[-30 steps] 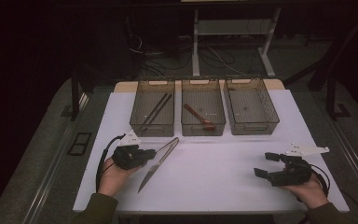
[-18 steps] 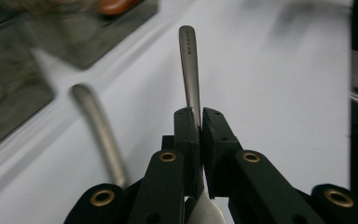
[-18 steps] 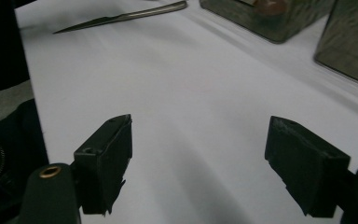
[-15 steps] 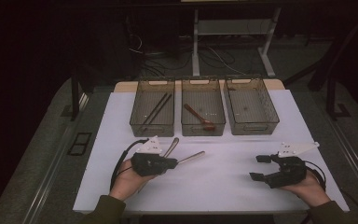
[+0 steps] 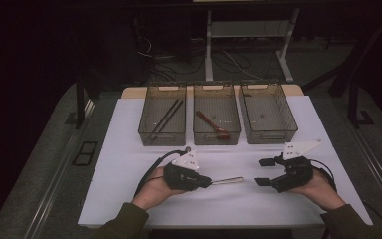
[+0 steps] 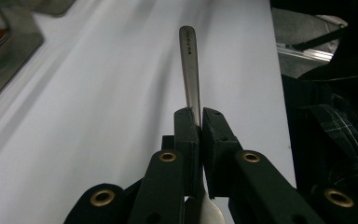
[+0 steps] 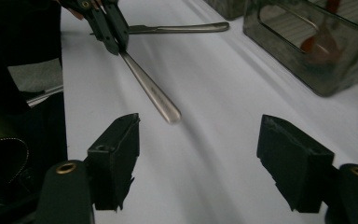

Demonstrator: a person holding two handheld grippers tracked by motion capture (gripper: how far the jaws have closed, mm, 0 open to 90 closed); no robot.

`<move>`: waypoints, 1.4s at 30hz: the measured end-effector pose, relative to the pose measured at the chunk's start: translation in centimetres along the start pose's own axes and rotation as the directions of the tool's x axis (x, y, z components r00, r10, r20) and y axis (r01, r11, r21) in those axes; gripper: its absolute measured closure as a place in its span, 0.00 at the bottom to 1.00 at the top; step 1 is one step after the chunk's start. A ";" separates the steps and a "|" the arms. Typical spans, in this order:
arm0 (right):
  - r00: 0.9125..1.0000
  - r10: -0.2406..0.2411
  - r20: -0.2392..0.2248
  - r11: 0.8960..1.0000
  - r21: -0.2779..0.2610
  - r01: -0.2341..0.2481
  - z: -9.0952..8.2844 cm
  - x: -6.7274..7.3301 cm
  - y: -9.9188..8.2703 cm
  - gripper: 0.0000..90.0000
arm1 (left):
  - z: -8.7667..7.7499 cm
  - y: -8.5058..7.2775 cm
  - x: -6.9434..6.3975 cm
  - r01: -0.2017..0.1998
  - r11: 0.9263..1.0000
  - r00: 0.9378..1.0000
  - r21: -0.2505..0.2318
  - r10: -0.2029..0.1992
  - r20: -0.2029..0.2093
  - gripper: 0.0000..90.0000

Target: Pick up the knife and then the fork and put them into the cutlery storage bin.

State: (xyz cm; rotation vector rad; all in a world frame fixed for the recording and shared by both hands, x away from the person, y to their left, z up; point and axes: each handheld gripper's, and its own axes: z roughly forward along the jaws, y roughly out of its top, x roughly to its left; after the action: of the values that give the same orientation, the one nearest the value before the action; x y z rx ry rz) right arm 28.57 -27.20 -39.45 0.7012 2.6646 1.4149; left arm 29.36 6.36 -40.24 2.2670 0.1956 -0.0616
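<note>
the left gripper (image 5: 205, 182) has its jaws pinched tight on a metal fork (image 6: 189, 60), gripping it partway along the handle, with the tines end just peeking out below the jaws in the left gripper view. in the high view the fork handle (image 5: 227, 180) sticks out level toward the right gripper (image 5: 261, 172), its rounded end stopping just short of that gripper's lower jaw. it hangs clear above the white table top (image 5: 129, 164), not lying on it.

the right gripper has its jaws well apart, and they have just been closing in somewhat; nothing sits between them. in the right gripper view the fork's handle end (image 7: 165, 108) points in between the two black pads but is not yet between them, and the left gripper (image 7: 114, 39) shows farther back, clamped on the fork.

a second piece of metal cutlery (image 7: 179, 28) lies flat on the table beyond it, near the trays; i cannot tell which kind.

three clear trays stand in a row at the far side: the left tray (image 5: 146, 130) holds dark chopsticks (image 5: 166, 118), the middle tray (image 5: 199, 135) a wooden spoon (image 5: 212, 124), and the right tray (image 5: 288, 130) stands beside them.
</note>
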 end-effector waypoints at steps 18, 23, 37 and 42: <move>0.973 -0.169 -0.156 0.966 0.169 0.195 4.6 1.4 2.0 0.56 | 3.4 4.2 -0.1 -0.149 0.987 0.986 0.068 0.142 0.093 0.94; 0.959 -0.212 -0.190 0.942 0.221 0.252 5.9 1.8 2.2 0.64 | 3.7 4.4 -0.6 -0.147 0.986 0.985 0.084 0.138 0.105 0.94; 0.942 -0.262 -0.209 0.901 0.297 0.316 7.4 2.9 2.6 0.86 | 3.8 4.4 -0.6 -0.179 0.978 0.981 0.104 0.169 0.099 0.94; 0.932 -0.291 -0.217 0.891 0.293 0.346 7.7 3.1 2.6 0.88 | 3.8 4.4 -0.6 -0.176 0.979 0.980 0.099 0.165 0.106 0.94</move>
State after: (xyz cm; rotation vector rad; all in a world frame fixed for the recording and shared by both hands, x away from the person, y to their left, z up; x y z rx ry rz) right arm 28.66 -18.72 -41.35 0.1370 3.0023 0.9998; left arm 29.60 0.65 -39.31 2.3730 -0.0561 -0.0941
